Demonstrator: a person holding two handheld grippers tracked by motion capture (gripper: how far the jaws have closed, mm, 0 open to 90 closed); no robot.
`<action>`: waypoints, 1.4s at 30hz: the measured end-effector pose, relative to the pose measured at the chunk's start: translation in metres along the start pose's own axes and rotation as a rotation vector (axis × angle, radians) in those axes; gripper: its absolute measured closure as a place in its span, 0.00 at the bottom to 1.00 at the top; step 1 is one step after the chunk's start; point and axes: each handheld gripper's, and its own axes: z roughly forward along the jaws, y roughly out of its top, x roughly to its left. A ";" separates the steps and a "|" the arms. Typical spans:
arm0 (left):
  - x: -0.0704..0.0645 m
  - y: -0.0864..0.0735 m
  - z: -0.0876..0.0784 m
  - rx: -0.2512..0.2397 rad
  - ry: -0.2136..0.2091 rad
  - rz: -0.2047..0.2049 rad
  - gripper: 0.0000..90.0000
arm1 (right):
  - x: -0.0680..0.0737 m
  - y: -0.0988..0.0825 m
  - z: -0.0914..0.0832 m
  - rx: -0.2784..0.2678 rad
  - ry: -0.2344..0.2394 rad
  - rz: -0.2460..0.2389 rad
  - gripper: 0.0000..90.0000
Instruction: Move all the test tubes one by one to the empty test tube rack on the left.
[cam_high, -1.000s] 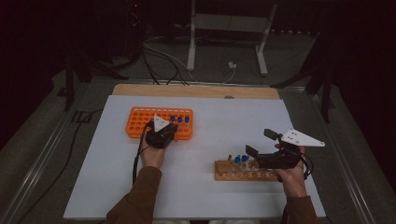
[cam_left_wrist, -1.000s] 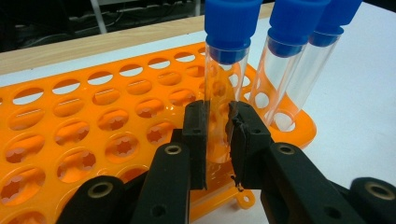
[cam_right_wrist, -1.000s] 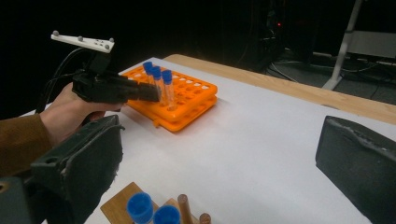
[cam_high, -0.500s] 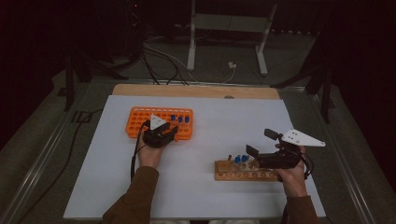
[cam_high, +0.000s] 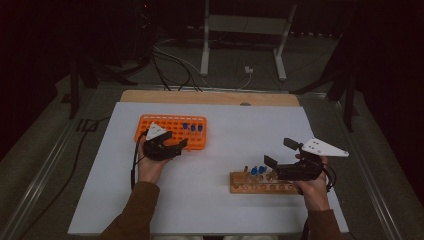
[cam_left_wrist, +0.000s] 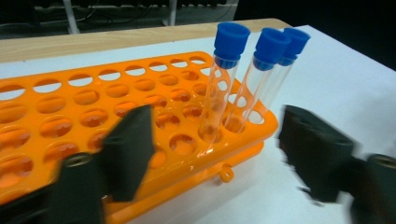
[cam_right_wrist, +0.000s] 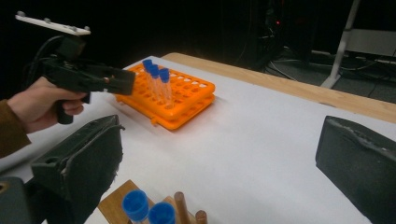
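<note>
An orange tube rack (cam_high: 170, 131) lies at the table's left. Three blue-capped glass tubes (cam_left_wrist: 224, 84) stand in its right end holes. My left gripper (cam_high: 176, 145) hovers at the rack's near edge, a short way back from the tubes. Its jaws have just been opening and now stand open (cam_left_wrist: 224, 154), with nothing pressed between the pads. My right gripper (cam_high: 279, 152) is open above a wooden rack (cam_high: 262, 183), which holds blue-capped tubes (cam_right_wrist: 135, 203) and a couple of wooden pegs. The right gripper view also shows the orange rack (cam_right_wrist: 182, 100) and the left gripper (cam_right_wrist: 119, 81) farther off.
A white sheet (cam_high: 230, 145) covers the table, with a wooden strip (cam_high: 210, 97) along its far edge. Metal rails run down both sides of the table. Cables and a white stand (cam_high: 245, 30) lie on the dark floor beyond.
The left gripper has drawn back a little from the tubes toward the rack's near edge, and its jaws have opened. The right hand has stayed put.
</note>
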 end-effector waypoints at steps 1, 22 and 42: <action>0.000 0.000 -0.003 -0.003 0.003 0.005 0.24 | 0.000 0.000 0.000 0.002 -0.001 -0.001 0.01; 0.006 -0.020 -0.075 -0.029 0.058 0.071 0.01 | -0.001 -0.005 0.002 0.052 0.002 -0.030 0.01; 0.005 -0.031 -0.118 -0.115 0.116 0.069 0.01 | 0.000 -0.024 0.005 0.158 0.045 -0.051 0.06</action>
